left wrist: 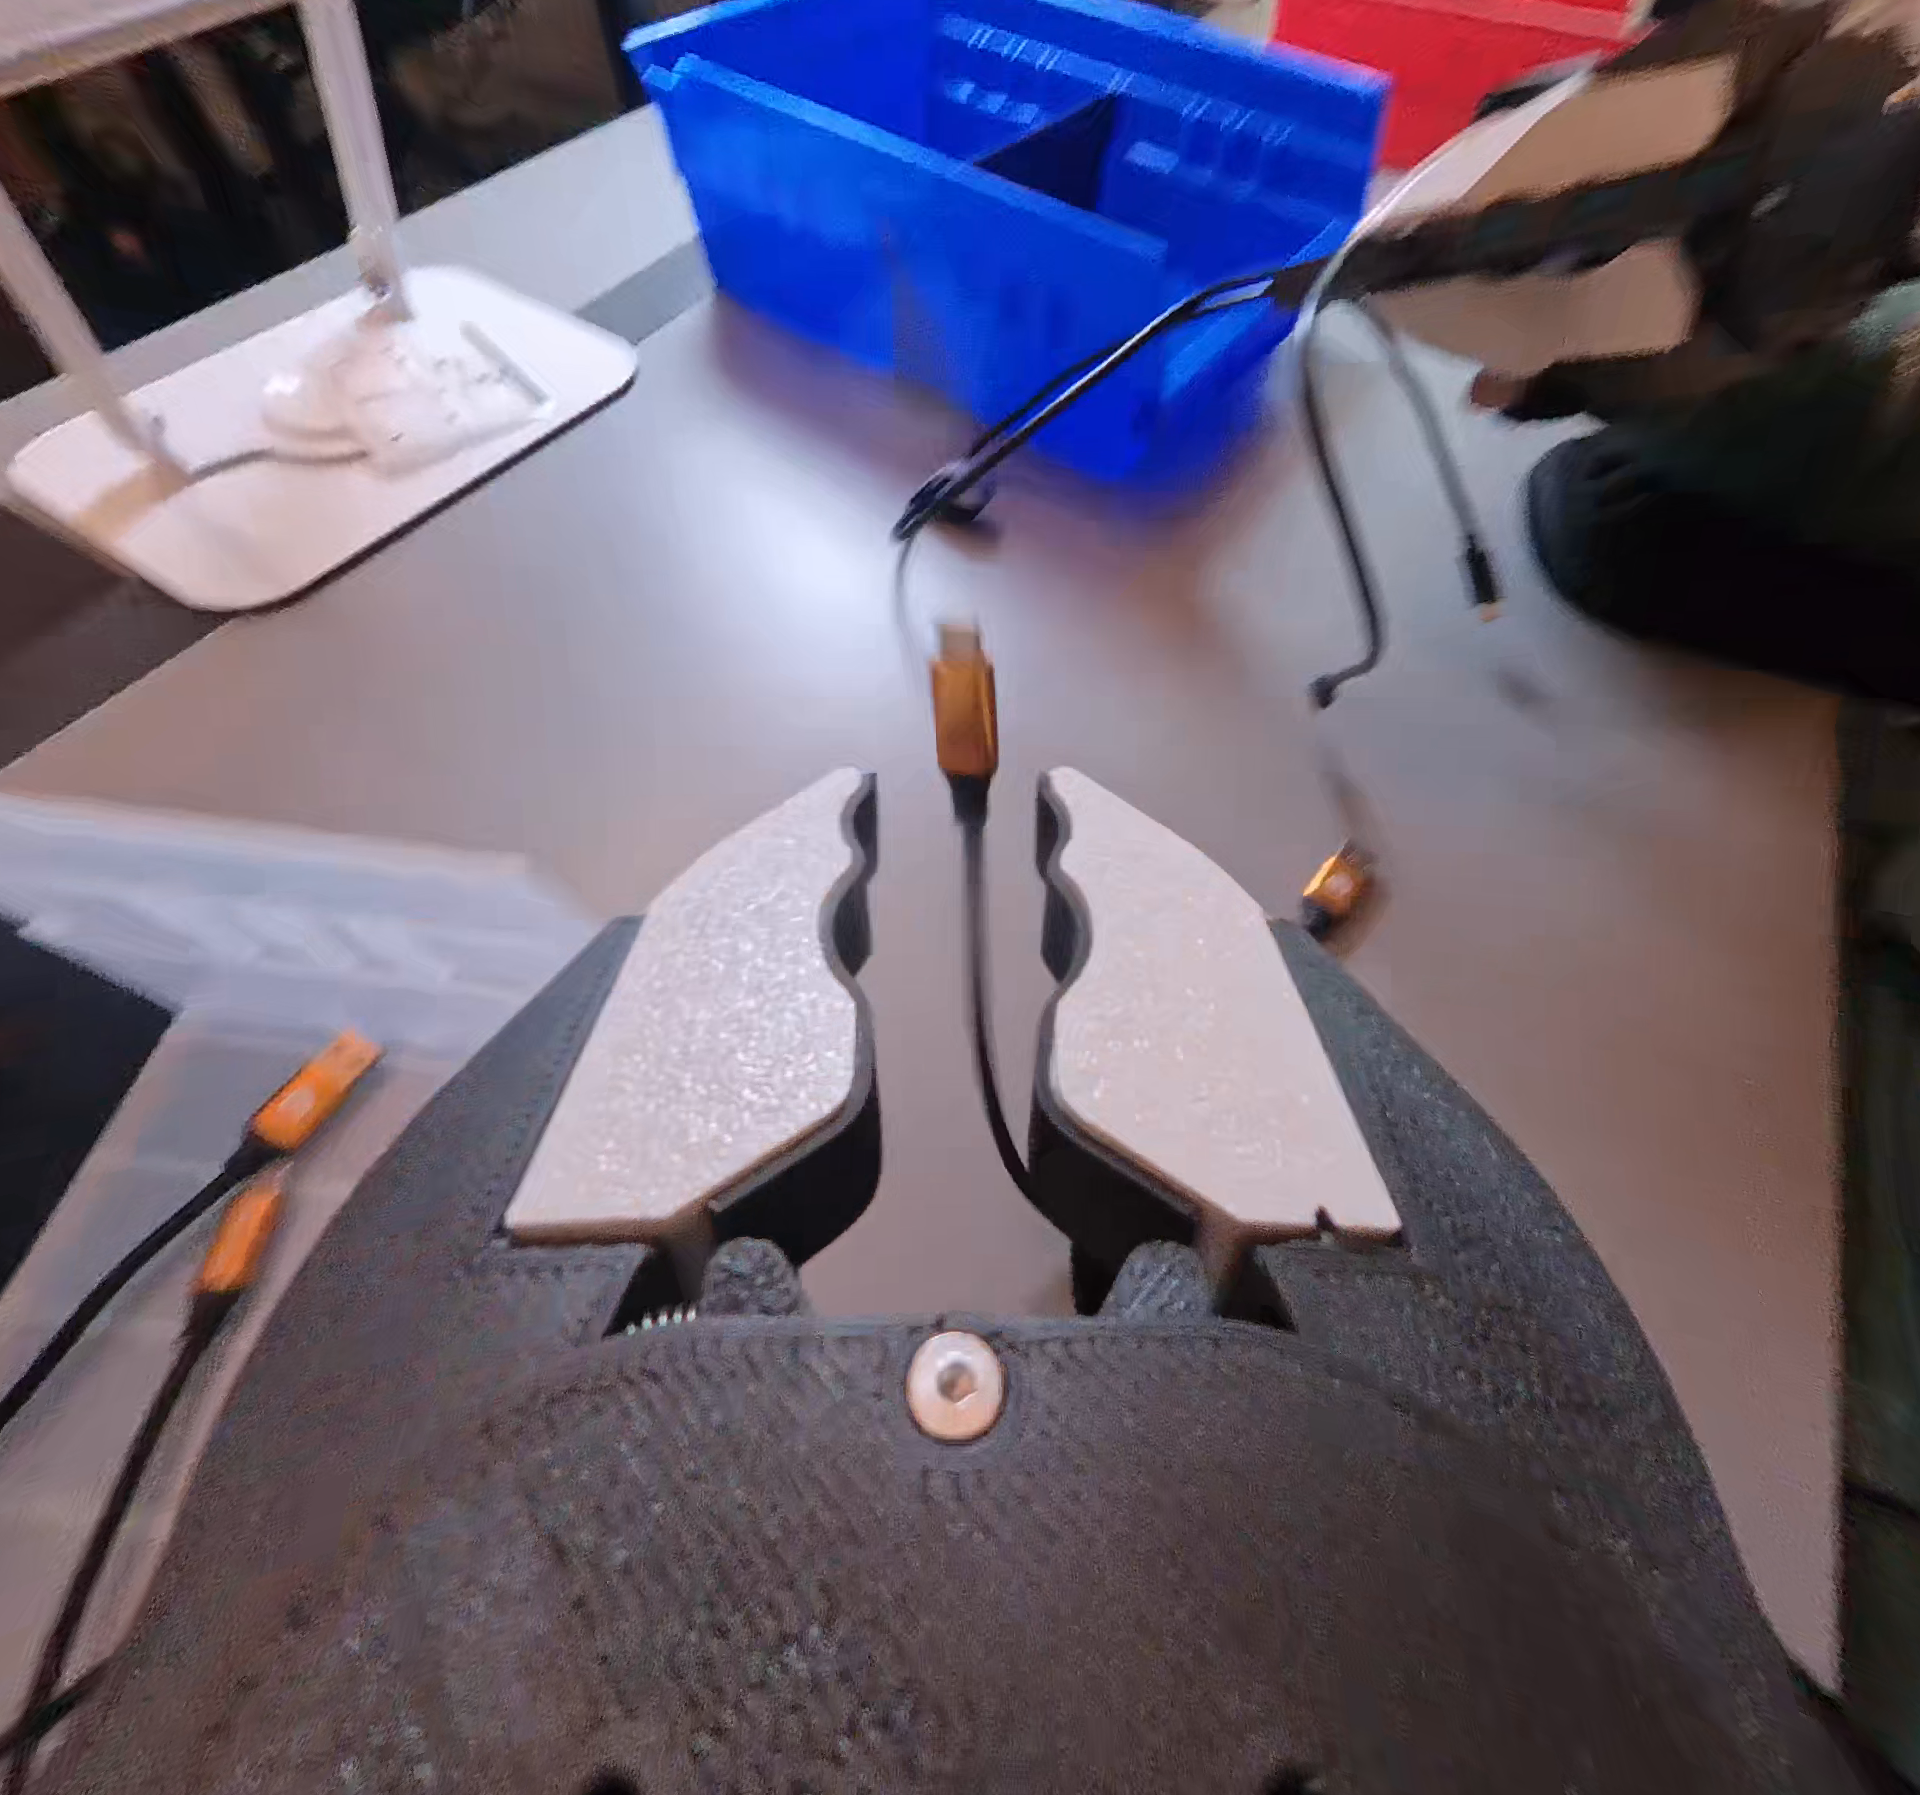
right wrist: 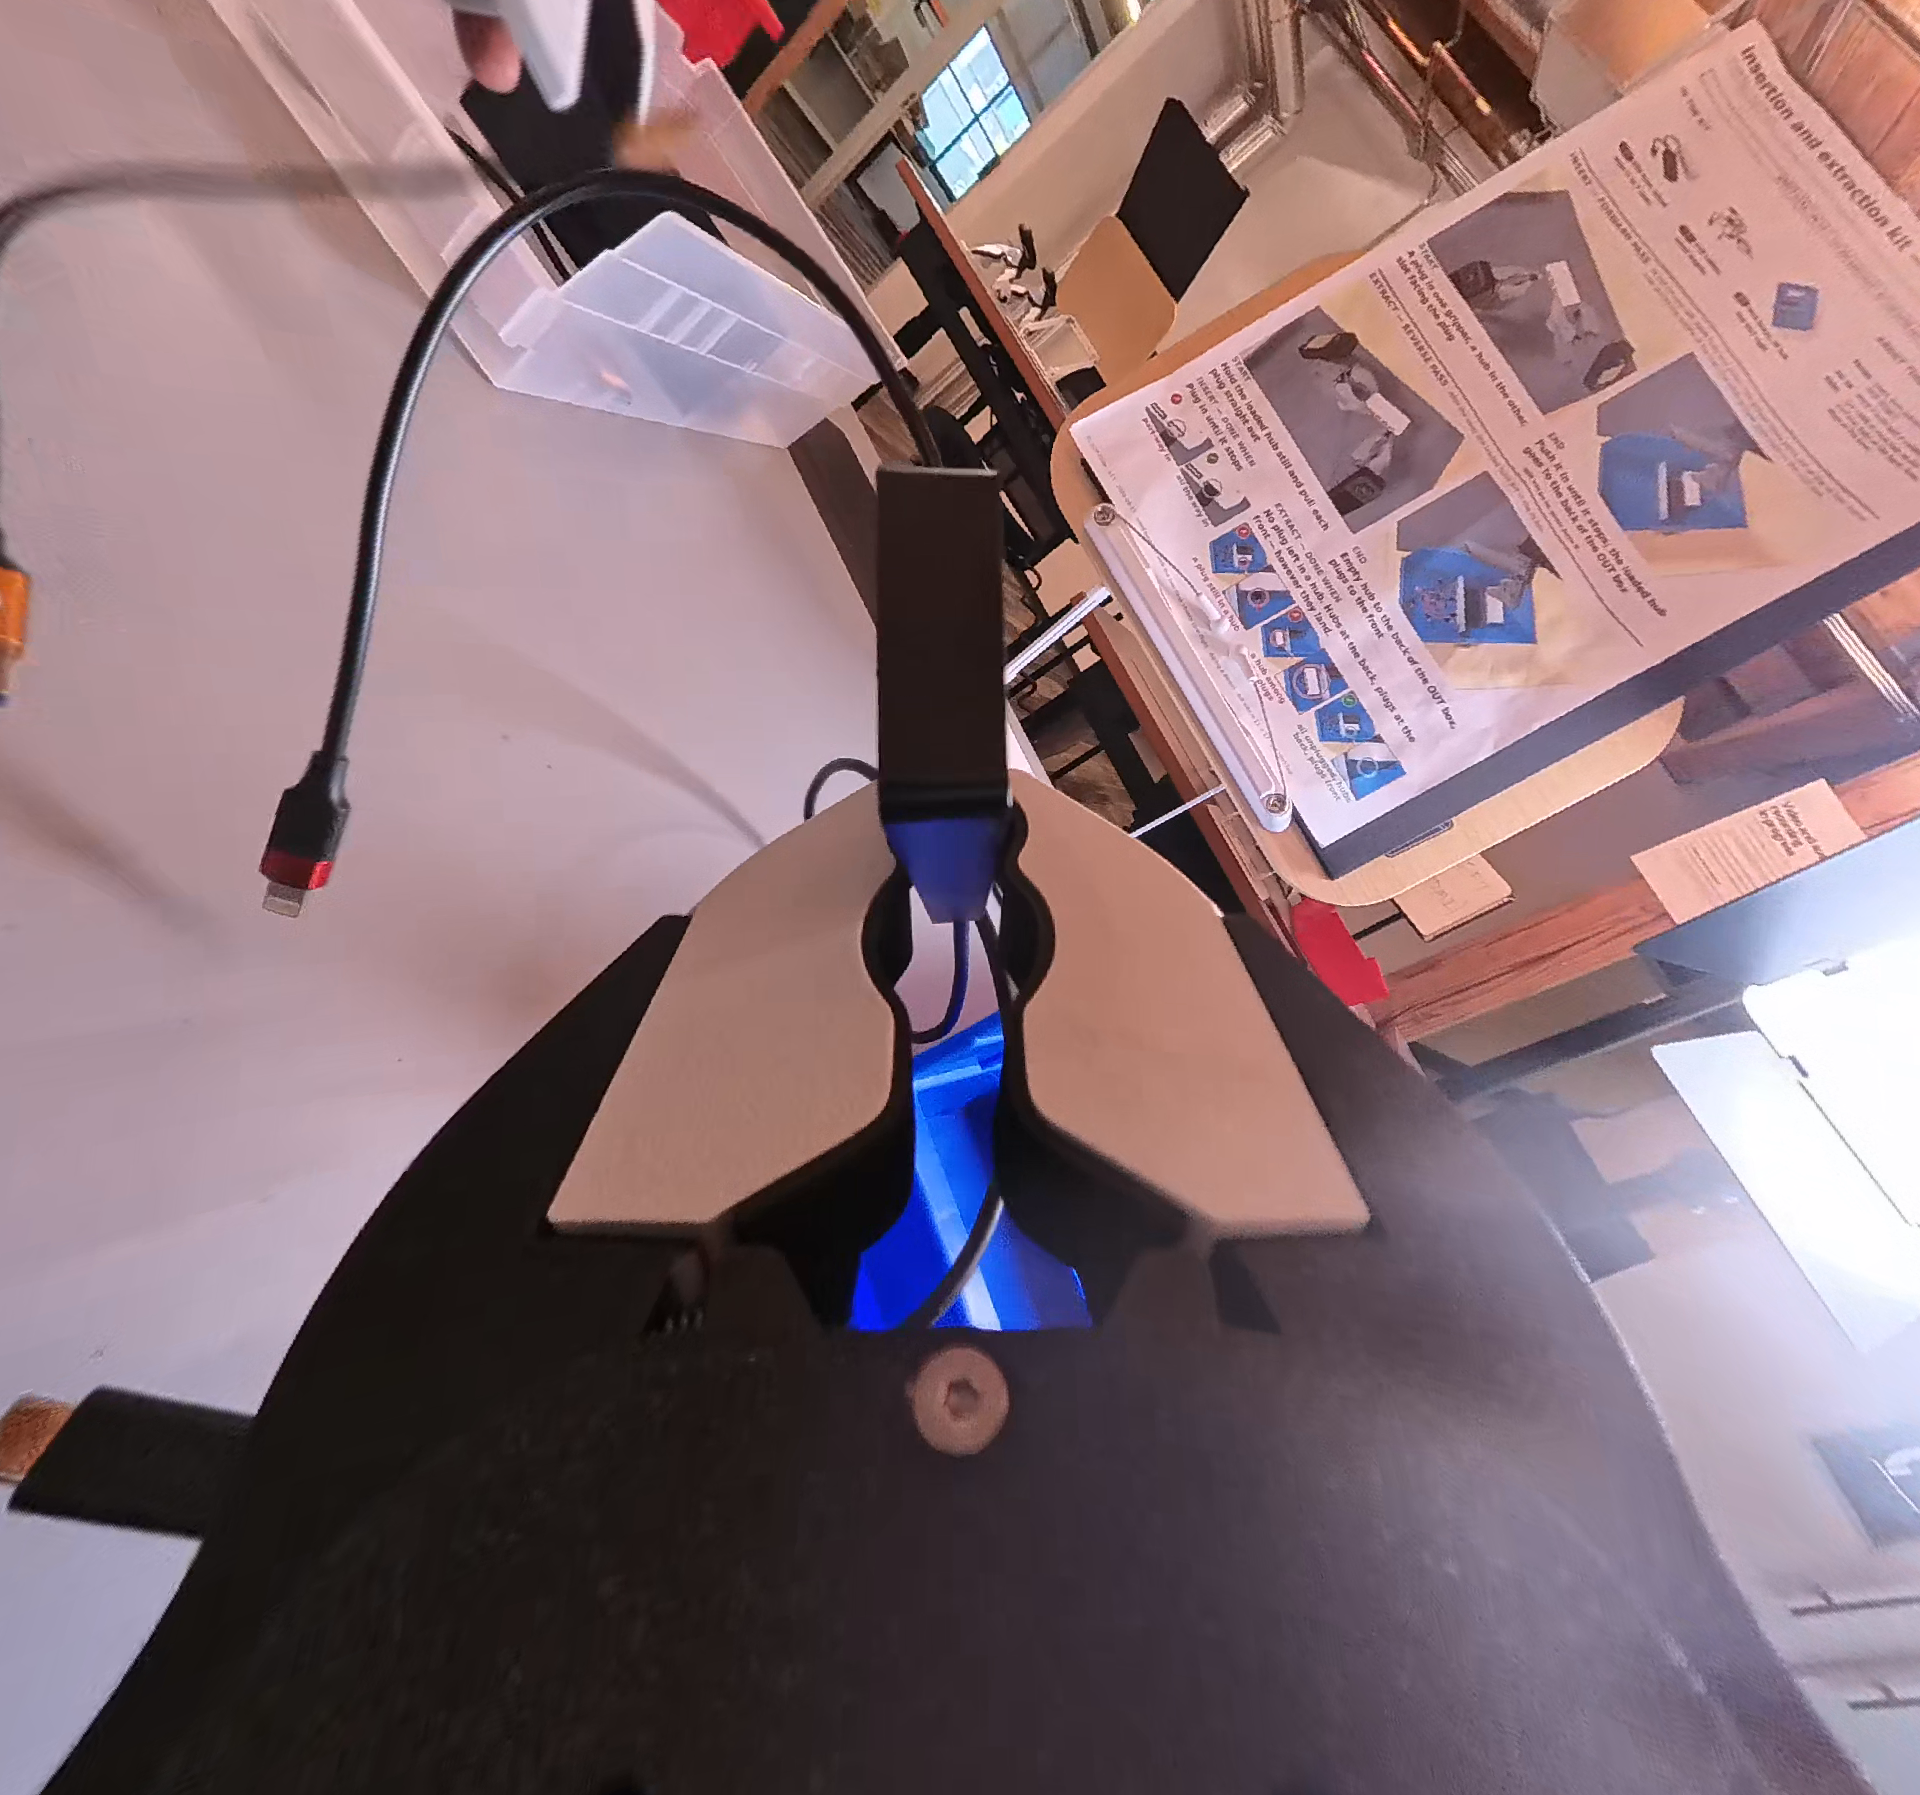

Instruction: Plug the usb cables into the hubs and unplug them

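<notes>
A: Left wrist view has the left gripper (left wrist: 956,789) with its jaws parted and holding nothing. An orange plug (left wrist: 964,715) lies on the table (left wrist: 623,665) just beyond the fingertips, on the centre line, and its black cable (left wrist: 982,997) runs back between the jaws.

B: And the right one?

A: The right gripper (right wrist: 951,846) has its jaws closed on the black hub (right wrist: 940,644), gripping it at the near end where a blue plug (right wrist: 948,867) sits. The hub stands up out of the jaws, lifted off the table. Its lead (right wrist: 416,457) arcs over and ends in a red-tipped connector (right wrist: 299,836) hanging free.

B: What could go wrong?

A: As I judge it, the left jaws could close on the cable rather than the plug body, since the cable lies right in the gap; then the plug would flop and miss the port. The hub is pinched near one end only, so a push might pivot it.

B: Anything nearby to snag?

A: A blue bin (left wrist: 997,187) stands farther back, and more orange plugs (left wrist: 312,1091) lie off to the left gripper's left side. The picture is blurred, so finer detail is uncertain.
</notes>
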Demonstrator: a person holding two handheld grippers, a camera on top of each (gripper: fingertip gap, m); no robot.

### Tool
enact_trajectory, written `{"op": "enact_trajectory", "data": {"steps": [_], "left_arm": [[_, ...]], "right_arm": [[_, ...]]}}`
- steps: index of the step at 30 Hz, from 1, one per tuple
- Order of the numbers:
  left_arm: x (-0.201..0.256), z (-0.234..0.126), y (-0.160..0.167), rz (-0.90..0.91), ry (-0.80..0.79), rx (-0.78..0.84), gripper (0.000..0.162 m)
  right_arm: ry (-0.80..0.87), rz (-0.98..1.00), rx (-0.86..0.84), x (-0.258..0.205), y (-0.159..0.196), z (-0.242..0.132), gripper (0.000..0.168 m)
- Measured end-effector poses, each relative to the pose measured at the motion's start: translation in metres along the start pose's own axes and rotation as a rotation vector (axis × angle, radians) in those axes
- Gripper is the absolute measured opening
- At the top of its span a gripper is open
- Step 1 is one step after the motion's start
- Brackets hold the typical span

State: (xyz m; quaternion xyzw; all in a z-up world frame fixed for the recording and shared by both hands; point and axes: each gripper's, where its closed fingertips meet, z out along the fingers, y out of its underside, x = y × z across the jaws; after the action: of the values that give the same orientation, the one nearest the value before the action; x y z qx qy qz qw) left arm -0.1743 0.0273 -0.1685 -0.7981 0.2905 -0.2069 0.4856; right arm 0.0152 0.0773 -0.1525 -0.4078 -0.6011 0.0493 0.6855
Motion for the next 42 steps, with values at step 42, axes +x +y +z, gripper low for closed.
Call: {"op": "enact_trajectory", "data": {"steps": [42], "left_arm": [[0.162, 0.028, -0.026, 0.357, 0.336, 0.211, 0.010]], "right_arm": [[-0.225, 0.244, 0.264, -0.025, -0.027, -0.008, 0.012]]}}
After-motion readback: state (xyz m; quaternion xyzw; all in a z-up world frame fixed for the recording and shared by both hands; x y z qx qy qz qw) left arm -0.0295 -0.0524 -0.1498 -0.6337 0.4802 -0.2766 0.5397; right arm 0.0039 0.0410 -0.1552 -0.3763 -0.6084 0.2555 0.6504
